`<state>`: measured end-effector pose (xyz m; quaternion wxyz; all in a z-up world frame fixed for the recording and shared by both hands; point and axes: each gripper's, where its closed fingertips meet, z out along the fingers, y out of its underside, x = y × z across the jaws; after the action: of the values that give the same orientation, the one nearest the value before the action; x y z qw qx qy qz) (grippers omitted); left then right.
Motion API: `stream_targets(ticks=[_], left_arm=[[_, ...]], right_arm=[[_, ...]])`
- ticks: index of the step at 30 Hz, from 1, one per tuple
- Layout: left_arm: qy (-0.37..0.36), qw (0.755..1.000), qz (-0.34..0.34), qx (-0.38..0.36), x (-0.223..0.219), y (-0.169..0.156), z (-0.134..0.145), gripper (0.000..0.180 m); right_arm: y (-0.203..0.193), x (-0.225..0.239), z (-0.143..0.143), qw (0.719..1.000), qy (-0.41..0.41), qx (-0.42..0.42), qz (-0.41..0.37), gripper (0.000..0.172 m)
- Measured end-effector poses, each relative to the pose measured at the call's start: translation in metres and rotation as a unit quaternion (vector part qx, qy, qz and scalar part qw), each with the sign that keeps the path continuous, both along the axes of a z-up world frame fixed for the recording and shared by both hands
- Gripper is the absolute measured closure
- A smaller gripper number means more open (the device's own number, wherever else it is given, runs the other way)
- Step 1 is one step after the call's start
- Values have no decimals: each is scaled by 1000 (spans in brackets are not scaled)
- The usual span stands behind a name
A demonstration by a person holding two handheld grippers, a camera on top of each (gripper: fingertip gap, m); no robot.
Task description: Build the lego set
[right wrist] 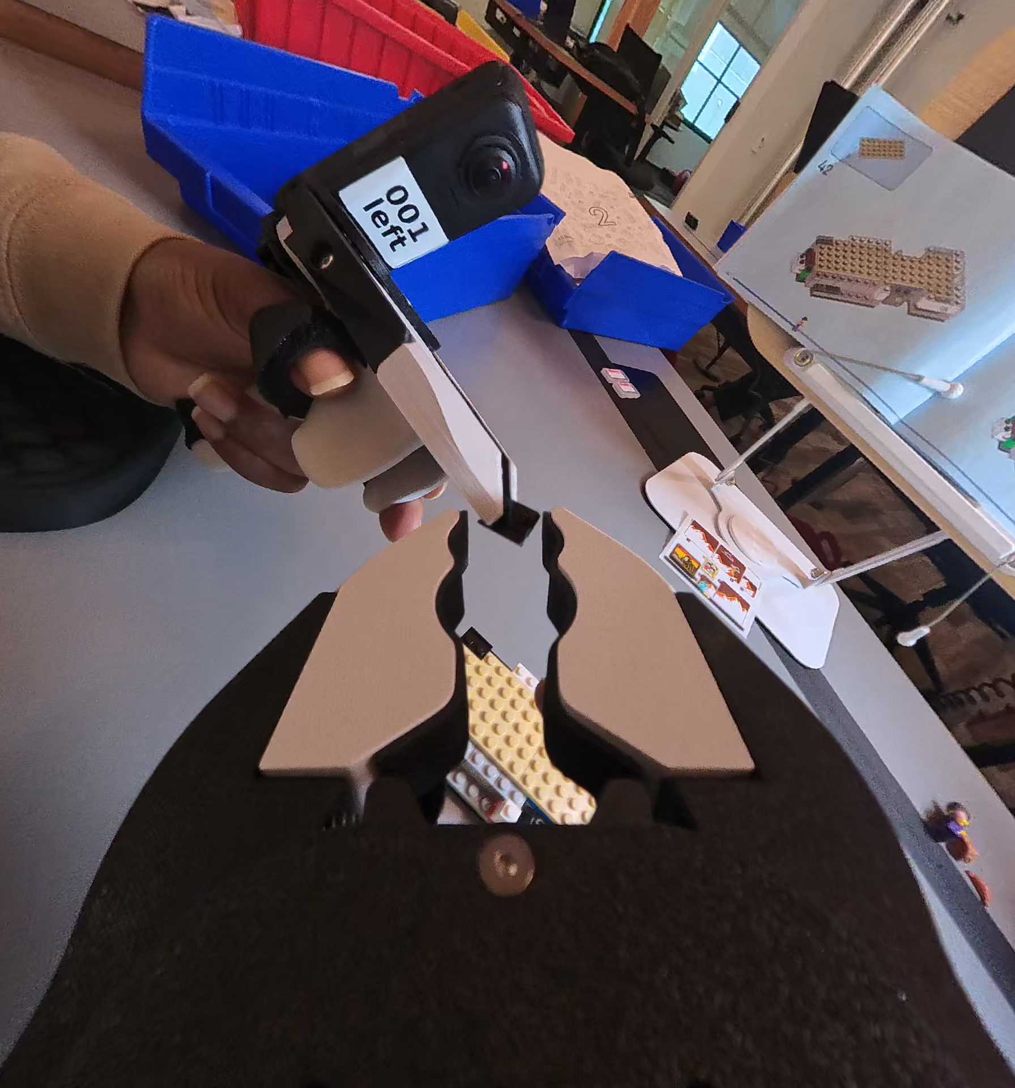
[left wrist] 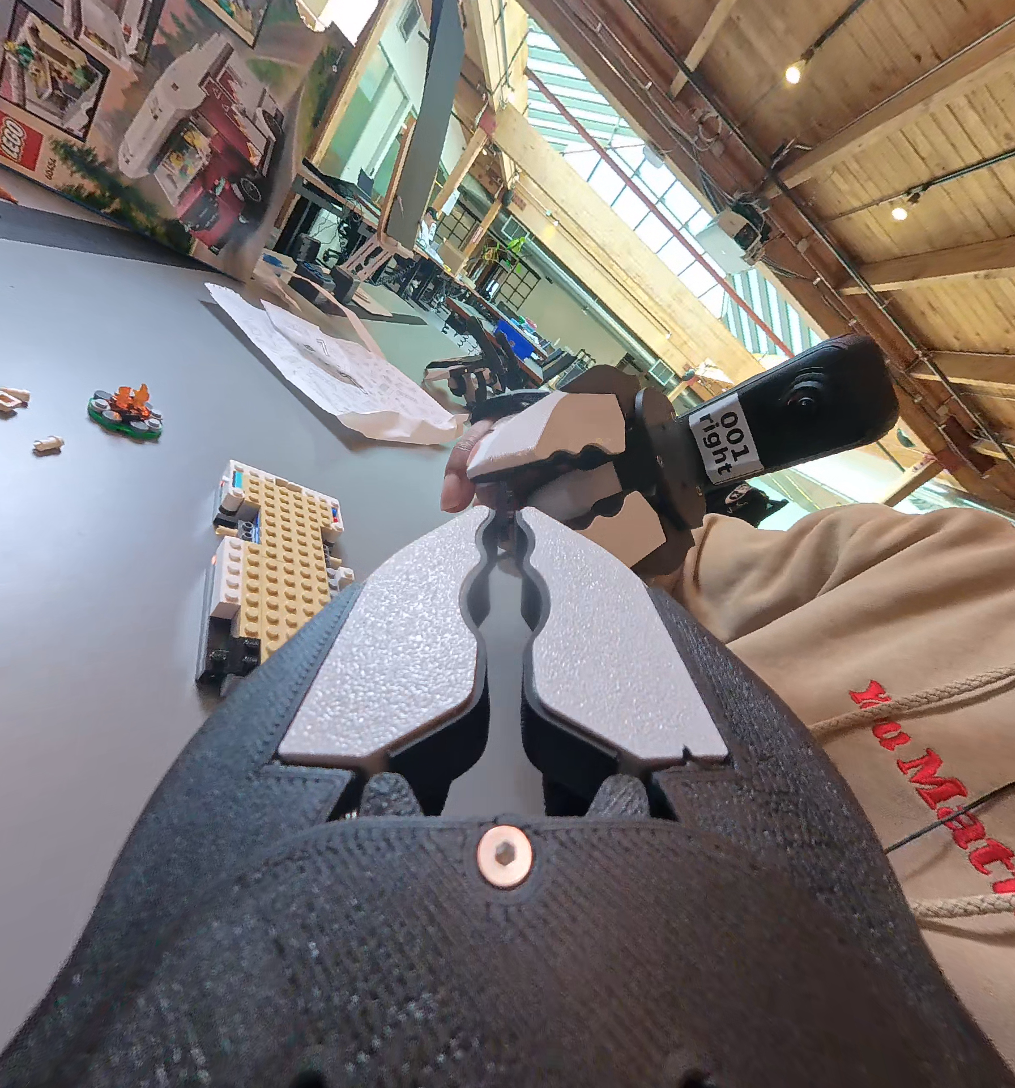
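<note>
**Left fingertips pinch a small dark piece between the right's spread fingers**

Nearest the lens in the left wrist view are the left gripper's (left wrist: 504, 530) own pale fingers (left wrist: 399, 642), drawn nearly together, their tips pressed on a small dark piece (left wrist: 504, 527). The right wrist view shows the same piece (right wrist: 520, 524) as a flat dark square held at the tip of the left gripper (right wrist: 502, 512), above the grey table (right wrist: 140, 647).

The right gripper (right wrist: 505, 530) has its fingers spread. The dark piece sits in the gap at their tips, and a clear space shows on each side, so the pads do not press on it. In the left wrist view the right gripper (left wrist: 502, 500) comes in from the right, with a hand (left wrist: 464, 465) behind it, and meets the left tips at the piece.

On the table below lies a tan studded plate build (left wrist: 270, 565) with white bricks along its edges; it also shows between the right gripper's fingers (right wrist: 511, 730). A small campfire model (left wrist: 125, 412) and loose pale bits (left wrist: 8, 400) lie farther off, with a paper sheet (left wrist: 340, 365) and a toy box (left wrist: 140, 118) beyond. Blue bins (right wrist: 270, 135) and an instruction booklet on a stand (right wrist: 882, 265) are at the table's far side.

The two grippers seem to be at a shared hold on the piece, with only the left gripping.
</note>
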<state>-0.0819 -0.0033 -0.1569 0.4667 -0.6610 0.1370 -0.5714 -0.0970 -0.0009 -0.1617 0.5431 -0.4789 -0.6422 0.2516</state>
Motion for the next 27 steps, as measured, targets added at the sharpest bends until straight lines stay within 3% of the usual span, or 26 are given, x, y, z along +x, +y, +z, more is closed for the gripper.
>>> stream_targets(ticks=[7,27], left_arm=[[-18,1000,-10,-19,0,0,-2,176],[11,996,-29,-78,7,2,-26,176]], right_arm=[[1,-1,-2,999,-10,30,2,152],[4,12,-24,999,-34,-10,-1,149]])
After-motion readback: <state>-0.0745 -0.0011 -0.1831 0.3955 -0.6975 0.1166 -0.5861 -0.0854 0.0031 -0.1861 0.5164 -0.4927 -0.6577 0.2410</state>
